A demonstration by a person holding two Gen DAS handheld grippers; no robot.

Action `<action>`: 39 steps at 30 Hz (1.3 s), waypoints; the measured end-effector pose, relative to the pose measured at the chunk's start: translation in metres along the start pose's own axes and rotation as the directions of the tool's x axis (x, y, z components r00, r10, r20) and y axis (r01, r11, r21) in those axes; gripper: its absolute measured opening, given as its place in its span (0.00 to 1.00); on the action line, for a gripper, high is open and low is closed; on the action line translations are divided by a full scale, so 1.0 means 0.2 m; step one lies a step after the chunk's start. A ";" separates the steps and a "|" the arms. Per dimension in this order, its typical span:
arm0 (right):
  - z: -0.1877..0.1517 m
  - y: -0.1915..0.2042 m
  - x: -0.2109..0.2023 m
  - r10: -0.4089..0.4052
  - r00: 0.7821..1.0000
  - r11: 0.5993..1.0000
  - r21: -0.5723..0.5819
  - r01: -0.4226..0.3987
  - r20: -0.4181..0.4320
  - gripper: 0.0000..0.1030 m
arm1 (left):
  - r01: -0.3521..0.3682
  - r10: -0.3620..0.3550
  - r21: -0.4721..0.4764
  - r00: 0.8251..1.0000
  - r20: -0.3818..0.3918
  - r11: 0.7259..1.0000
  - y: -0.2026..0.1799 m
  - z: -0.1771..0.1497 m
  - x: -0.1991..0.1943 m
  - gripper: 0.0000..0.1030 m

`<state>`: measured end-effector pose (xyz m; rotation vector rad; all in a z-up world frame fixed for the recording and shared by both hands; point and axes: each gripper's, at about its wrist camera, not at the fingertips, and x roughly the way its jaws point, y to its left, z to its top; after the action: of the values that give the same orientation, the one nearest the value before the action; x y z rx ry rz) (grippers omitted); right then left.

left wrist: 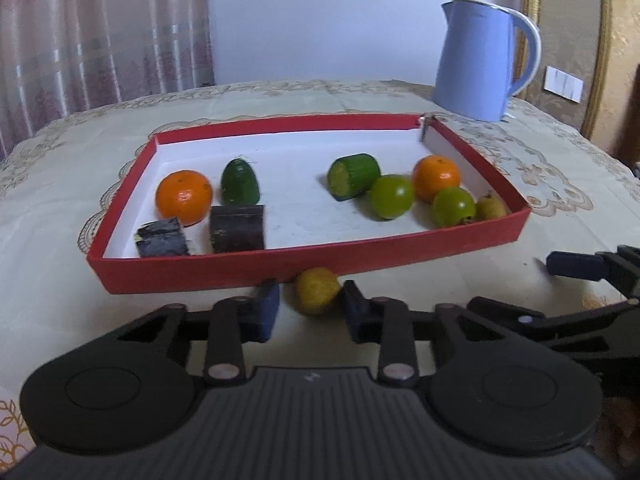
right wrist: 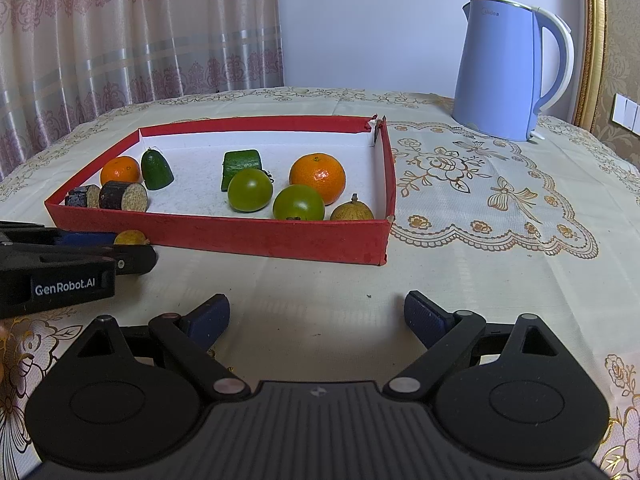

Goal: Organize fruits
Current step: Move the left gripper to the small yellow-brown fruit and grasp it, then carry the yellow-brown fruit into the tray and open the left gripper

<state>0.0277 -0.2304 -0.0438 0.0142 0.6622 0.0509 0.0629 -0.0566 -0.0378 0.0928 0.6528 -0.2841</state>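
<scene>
A red tray (left wrist: 304, 270) (right wrist: 256, 236) with a white floor holds two oranges (left wrist: 184, 197) (right wrist: 317, 177), two green round fruits (left wrist: 391, 196) (right wrist: 250, 189), two green cucumber pieces (left wrist: 353, 176) (right wrist: 157, 169), two dark cut pieces (left wrist: 237, 229) (right wrist: 123, 196) and a brownish fruit (left wrist: 491, 207) (right wrist: 352, 212). A small yellow fruit (left wrist: 317, 290) (right wrist: 129, 237) lies on the cloth just in front of the tray. My left gripper (left wrist: 310, 314) (right wrist: 132, 248) is open with its pads either side of the yellow fruit, not touching it. My right gripper (right wrist: 316, 316) is open and empty over bare cloth.
A blue kettle (left wrist: 476, 60) (right wrist: 508, 68) stands at the back right of the table. The table has a cream embroidered cloth (right wrist: 480, 200). Curtains hang behind at the left. The right gripper's finger (left wrist: 576, 266) shows at the right in the left wrist view.
</scene>
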 end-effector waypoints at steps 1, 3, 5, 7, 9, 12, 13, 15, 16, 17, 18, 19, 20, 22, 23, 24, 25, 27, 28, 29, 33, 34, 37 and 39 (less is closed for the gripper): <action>0.00 0.00 0.00 0.000 1.000 1.000 0.000 0.000 0.000 0.92 | 0.000 0.000 0.007 1.000 0.002 1.000 -0.01 0.00 0.00 0.26; 0.00 0.00 0.00 0.000 1.000 1.000 0.000 0.000 0.000 0.92 | 0.006 -0.006 0.009 1.000 0.005 1.000 -0.01 -0.01 0.00 0.23; 0.00 0.00 0.00 0.000 1.000 1.000 0.000 0.000 0.000 0.92 | 0.005 -0.005 0.011 1.000 0.006 1.000 -0.01 -0.01 0.00 0.23; 0.00 0.00 0.00 0.000 1.000 1.000 0.000 0.000 0.000 0.92 | 0.004 -0.004 0.013 1.000 0.009 1.000 -0.01 -0.01 0.00 0.23; 0.00 0.00 0.00 0.000 1.000 1.000 0.000 0.000 0.000 0.92 | 0.002 -0.002 0.015 1.000 0.014 1.000 -0.02 -0.01 0.00 0.23; 0.00 0.00 0.00 0.000 1.000 1.000 0.000 0.000 0.000 0.92 | -0.002 0.001 0.022 1.000 0.015 1.000 -0.02 -0.01 0.00 0.23; 0.00 0.00 0.00 0.000 1.000 1.000 0.000 0.000 0.000 0.92 | -0.001 0.001 0.020 1.000 0.015 1.000 -0.02 -0.01 0.00 0.23; 0.00 0.00 0.00 0.000 1.000 1.000 0.000 0.000 0.000 0.92 | -0.002 0.002 0.020 1.000 0.014 1.000 -0.02 -0.02 -0.01 0.23; 0.00 0.00 0.00 0.000 1.000 1.000 0.000 0.000 0.000 0.92 | -0.004 0.004 0.021 1.000 0.013 1.000 -0.02 -0.02 -0.01 0.23; 0.00 0.00 0.00 0.000 1.000 1.000 0.000 0.000 0.000 0.92 | -0.004 0.003 0.022 1.000 0.012 1.000 -0.02 -0.02 -0.02 0.23; 0.00 0.00 0.00 0.000 1.000 1.000 0.000 0.000 0.000 0.92 | -0.002 0.002 0.023 1.000 0.011 1.000 -0.02 -0.02 -0.02 0.23; 0.00 0.00 0.00 0.000 1.000 1.000 0.000 0.000 0.000 0.92 | 0.001 -0.002 0.025 1.000 0.013 1.000 -0.02 -0.02 -0.03 0.23; 0.00 0.00 0.00 0.000 1.000 1.000 0.000 0.000 0.000 0.92 | 0.002 -0.003 0.029 1.000 0.015 1.000 -0.03 -0.02 -0.04 0.23; 0.00 0.00 0.00 0.000 1.000 1.000 0.000 0.000 0.000 0.92 | 0.001 -0.002 0.036 1.000 0.020 0.999 -0.03 -0.01 -0.06 0.23; 0.00 0.00 0.00 0.000 1.000 1.000 0.000 0.000 0.000 0.92 | 0.004 -0.005 0.037 1.000 0.020 0.999 -0.03 -0.01 -0.07 0.23; 0.00 0.00 0.00 0.000 1.000 1.000 0.001 0.000 0.000 0.92 | 0.014 -0.014 0.033 1.000 0.020 0.999 -0.03 0.00 -0.08 0.23; 0.00 0.00 0.00 0.000 1.000 1.000 0.001 0.000 0.000 0.92 | 0.023 -0.023 0.028 1.000 0.021 0.999 -0.02 0.01 -0.09 0.23; 0.00 0.00 0.00 0.000 1.000 1.000 0.000 0.000 0.000 0.92 | 0.029 -0.029 0.023 0.999 0.030 0.999 -0.01 0.03 -0.11 0.23; 0.00 0.00 0.00 0.000 1.000 1.000 0.000 0.000 0.000 0.92 | 0.028 -0.028 0.022 0.999 0.036 0.999 -0.01 0.04 -0.12 0.23; 0.00 0.00 0.00 0.000 1.000 1.000 0.000 0.000 0.000 0.92 | 0.026 -0.027 0.025 0.999 0.042 0.999 -0.01 0.05 -0.13 0.23; 0.00 0.00 0.00 0.000 1.000 1.000 0.000 0.000 0.000 0.92 | 0.025 -0.025 0.015 0.998 0.055 1.000 0.01 0.08 -0.15 0.23; 0.00 0.00 0.00 0.000 1.000 1.000 0.000 0.000 0.000 0.92 | 0.024 -0.024 0.017 0.998 0.058 1.000 0.01 0.09 -0.15 0.23; 0.00 0.00 0.00 0.000 1.000 1.000 0.000 0.000 0.000 0.92 | 0.017 -0.018 0.023 0.997 0.069 1.000 0.01 0.13 -0.14 0.23; 0.00 0.00 0.00 0.000 1.000 1.000 0.000 0.000 0.000 0.92 | 0.014 -0.016 0.024 0.997 0.079 1.000 0.01 0.15 -0.14 0.23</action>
<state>0.0278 -0.2305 -0.0438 0.0139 0.6621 0.0506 0.0612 -0.0533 0.0033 0.0983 0.5722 -0.3081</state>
